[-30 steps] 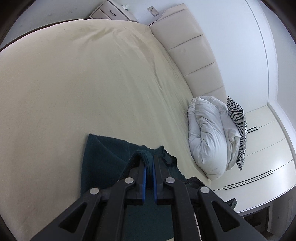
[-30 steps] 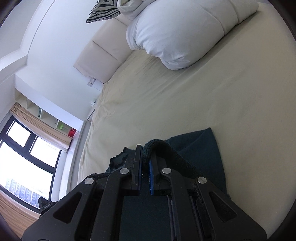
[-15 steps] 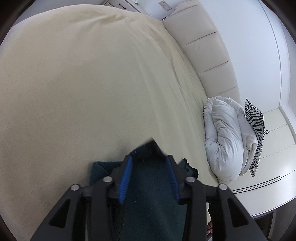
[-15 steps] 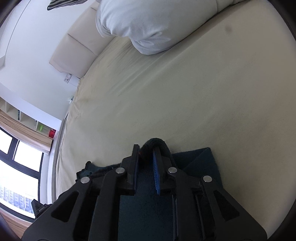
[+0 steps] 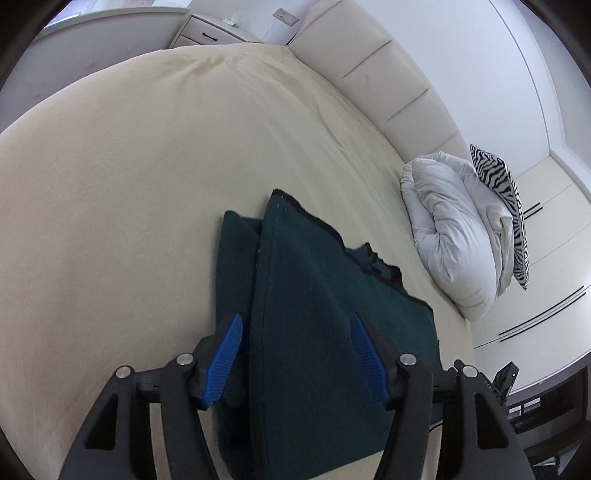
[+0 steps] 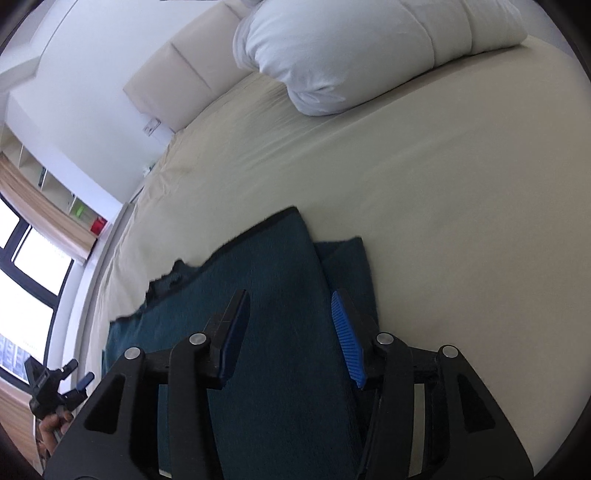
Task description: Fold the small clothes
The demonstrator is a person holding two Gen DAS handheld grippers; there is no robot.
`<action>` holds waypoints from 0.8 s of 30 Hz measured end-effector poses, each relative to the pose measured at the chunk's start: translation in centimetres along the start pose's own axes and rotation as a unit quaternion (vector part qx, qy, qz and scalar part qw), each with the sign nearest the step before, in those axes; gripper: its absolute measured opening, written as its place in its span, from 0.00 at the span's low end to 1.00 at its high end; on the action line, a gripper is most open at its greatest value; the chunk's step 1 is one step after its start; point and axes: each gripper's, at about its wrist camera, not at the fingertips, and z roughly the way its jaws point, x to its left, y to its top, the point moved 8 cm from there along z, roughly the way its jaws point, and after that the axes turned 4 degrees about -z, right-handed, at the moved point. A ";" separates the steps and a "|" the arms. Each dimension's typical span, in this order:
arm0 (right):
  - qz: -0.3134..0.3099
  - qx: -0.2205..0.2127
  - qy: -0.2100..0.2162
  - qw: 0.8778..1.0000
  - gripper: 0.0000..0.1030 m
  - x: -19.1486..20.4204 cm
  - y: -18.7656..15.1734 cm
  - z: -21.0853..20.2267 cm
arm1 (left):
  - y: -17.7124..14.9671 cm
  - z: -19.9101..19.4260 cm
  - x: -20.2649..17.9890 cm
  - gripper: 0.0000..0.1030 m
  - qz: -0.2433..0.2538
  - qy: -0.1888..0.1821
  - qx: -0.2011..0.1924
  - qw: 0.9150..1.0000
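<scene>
A dark teal garment point(image 5: 314, 295) lies folded over itself on the cream bed sheet point(image 5: 129, 166); it also shows in the right wrist view point(image 6: 266, 295). Its upper layer reaches almost to the lower layer's far edge. My left gripper point(image 5: 295, 325) is open, its blue pads point(image 5: 227, 343) spread just above the cloth near its left side, holding nothing. My right gripper point(image 6: 290, 306) is open too, with its pads point(image 6: 345, 332) spread over the cloth near its right side. The left gripper also shows at the lower left of the right wrist view point(image 6: 55, 387).
A rolled white duvet point(image 5: 450, 232) and a zebra-print pillow point(image 5: 506, 206) lie at the bed's right side by the padded headboard point(image 5: 388, 81). A nightstand point(image 5: 210, 31) stands beyond the bed. White wardrobe doors point(image 5: 535, 277) are at right, a window point(image 6: 29, 277) at left.
Both grippers were shut on the garment's edge and carried it forward over the lower layer. The left opened first, then the right; the cloth now lies released and folded.
</scene>
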 end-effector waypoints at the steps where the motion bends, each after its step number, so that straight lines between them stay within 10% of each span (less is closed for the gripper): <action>1: -0.006 0.003 -0.002 1.000 0.44 -0.2 -0.8 -0.5 | -0.7 -0.4 0.1 0.62 0.007 0.006 -0.002 1.000; 11: -0.047 0.021 -0.004 0.999 0.44 -0.4 -7.3 -5.1 | -4.4 -0.8 1.5 0.46 0.062 0.062 -0.006 0.996; 24: -0.036 0.019 -0.021 0.999 0.44 -2.1 -7.4 -5.6 | -4.7 -0.6 1.7 0.26 0.104 0.092 -0.013 0.990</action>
